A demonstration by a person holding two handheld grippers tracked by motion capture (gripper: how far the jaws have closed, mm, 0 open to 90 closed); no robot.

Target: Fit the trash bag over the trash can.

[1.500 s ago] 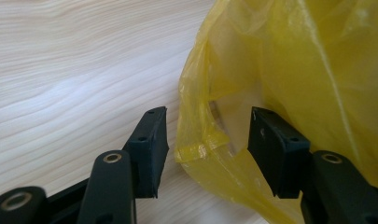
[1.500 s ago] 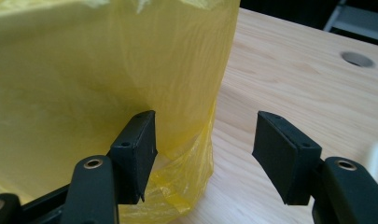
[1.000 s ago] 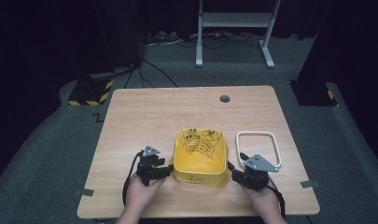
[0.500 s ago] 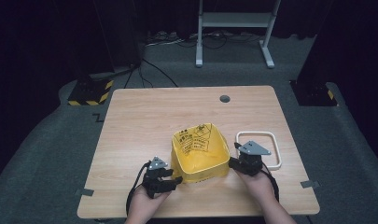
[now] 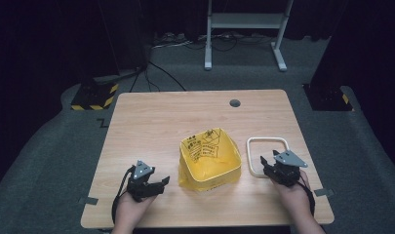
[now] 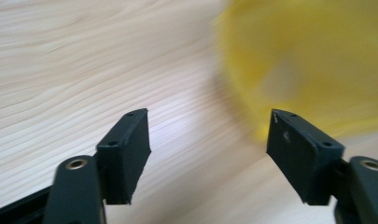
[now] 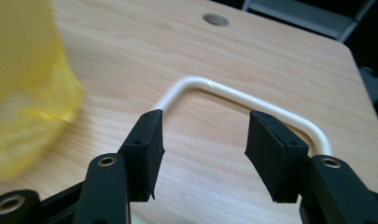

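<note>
Two claws on the desk (image 5: pixel 151 117), and both are off the yellow bag (image 5: pixel 210 158) that sits open-mouthed near the middle of the front half. Left claw (image 5: pixel 162 182) hangs just beside the bag's left flank, jaws wide apart and just opened further, nothing between them; in the left gripper view there's bare wood in the gap and the yellow bag (image 6: pixel 312 60) blurred beyond the right jaw. Right claw (image 5: pixel 266 165) is out at the bag's right, jaws apart though they've just narrowed a little, gripping nothing; they hover over the white wire frame (image 5: pixel 268 141) lying flat beside the bag. From the right gripper view that frame (image 7: pixel 233 93) curves behind both jaws, with desk showing between them.
</note>
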